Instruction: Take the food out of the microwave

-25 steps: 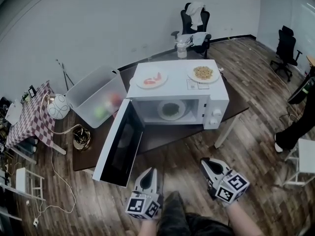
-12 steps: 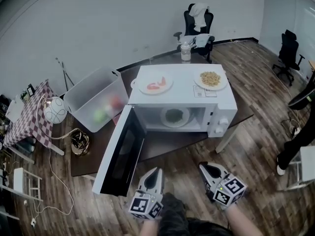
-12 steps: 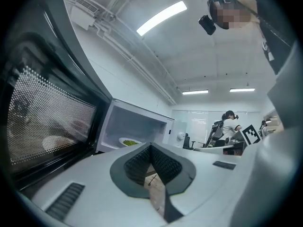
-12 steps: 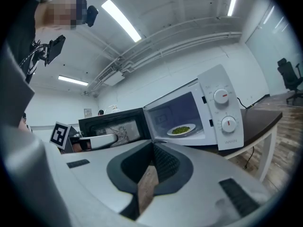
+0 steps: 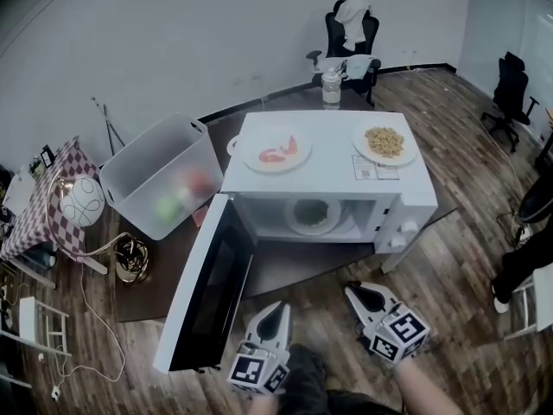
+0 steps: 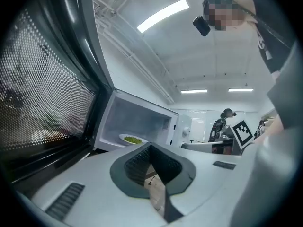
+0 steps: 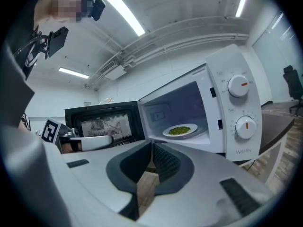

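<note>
microwave [image 5: 328, 158] sits on the table [image 5: 285, 266], door [image 5: 207, 275] swung fully out to the left. plate of green food [image 5: 311, 214] is inside, mid-cavity, with room to the walls all round. cavity mouth is unobstructed. left gripper [image 5: 278, 305] is just right of the door's free edge, and the door panel fills the left of the left gripper view. its jaws are together, empty. right gripper [image 5: 352, 290] is in front of the control panel side, jaws just opening, barely a slit, nothing between them. both are well short of the cavity, with bare floor between them. two plates on top: red food [image 5: 276, 152], pale food [image 5: 384, 142].
</note>
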